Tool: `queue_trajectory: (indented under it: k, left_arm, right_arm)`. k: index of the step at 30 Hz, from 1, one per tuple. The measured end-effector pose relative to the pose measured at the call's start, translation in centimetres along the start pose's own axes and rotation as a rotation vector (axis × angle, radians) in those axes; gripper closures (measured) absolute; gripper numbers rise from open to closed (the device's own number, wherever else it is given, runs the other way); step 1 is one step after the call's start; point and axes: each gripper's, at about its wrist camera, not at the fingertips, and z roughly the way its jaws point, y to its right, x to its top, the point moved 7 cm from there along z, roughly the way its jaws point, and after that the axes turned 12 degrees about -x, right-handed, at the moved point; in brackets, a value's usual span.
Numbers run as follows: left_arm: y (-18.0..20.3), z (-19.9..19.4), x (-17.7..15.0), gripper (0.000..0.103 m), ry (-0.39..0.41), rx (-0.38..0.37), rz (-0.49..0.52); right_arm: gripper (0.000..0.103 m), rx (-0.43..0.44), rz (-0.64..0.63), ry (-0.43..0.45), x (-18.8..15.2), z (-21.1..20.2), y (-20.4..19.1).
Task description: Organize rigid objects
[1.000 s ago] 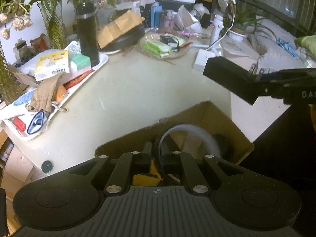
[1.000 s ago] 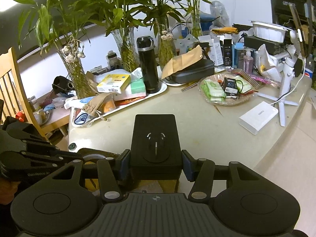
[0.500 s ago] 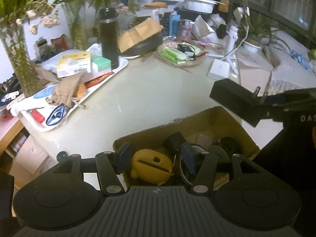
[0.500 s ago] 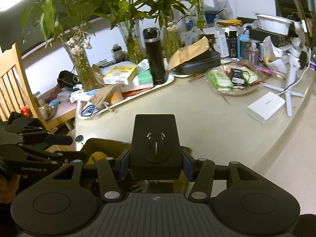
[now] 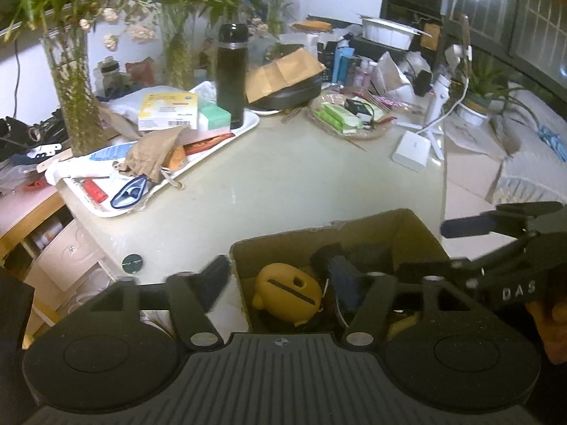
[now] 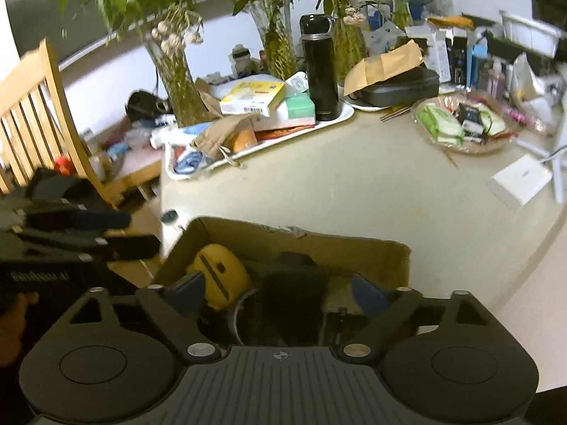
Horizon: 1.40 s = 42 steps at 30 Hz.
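Both tongs, left [image 5: 280, 278] and right [image 6: 280, 292], are opening empty over the box [image 6: 354, 248]; the black adapter [image 6: 290, 290] now lies inside.

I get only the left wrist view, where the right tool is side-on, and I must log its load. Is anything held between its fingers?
Observer: No. The right wrist view looks along the right tool: its jaws are opening and touch nothing.
Operator: What lies under it?
Observer: A black block in the brown cardboard box, right of the yellow rounded case.
Operator: Anything past my left edge?
Observer: A wooden slatted chair.
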Motion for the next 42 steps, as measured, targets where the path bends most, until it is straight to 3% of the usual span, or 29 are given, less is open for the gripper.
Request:
queue_trajectory:
  k: [3,6,10,13,16,26,42]
  left_arm:
    - [0.0,-0.4,0.1,0.026,0.015,0.020,-0.003]
    - [0.2,-0.4,-0.1,0.023,0.004,0.035,-0.004]
    - [0.8,-0.7,-0.5,0.005,0.015,0.053,0.022]
    - [1.4,-0.7,-1.2,0.000,-0.003,0.052,0.037]
    - [2.0,-0.3,-2.1,0.000,-0.043,0.020,0.038]
    - [1.6,1.1,-5.2,0.000,-0.154,0.047,-0.002]
    - [0.6,1.9,-7.3,0.000,-0.249,0.125,-0.025]
  right_arm:
    - [0.000,-0.030,-0.015,-0.016,-0.3,-0.2,0.1]
    - [0.000,-0.061,-0.010,-0.040,-0.8,-0.4,0.7]
    - [0.000,-0.099,-0.003,-0.086,-1.7,-0.6,1.5]
    - [0.000,-0.124,-0.007,-0.121,-2.6,-0.7,2.0]
    - [0.000,-0.135,-0.008,-0.156,-3.7,-0.6,2.3]
    - [0.000,-0.154,-0.033,-0.239,-7.1,-0.2,2.4]
    - [0.000,-0.166,-0.070,-0.255,-8.0,0.3,2.1]
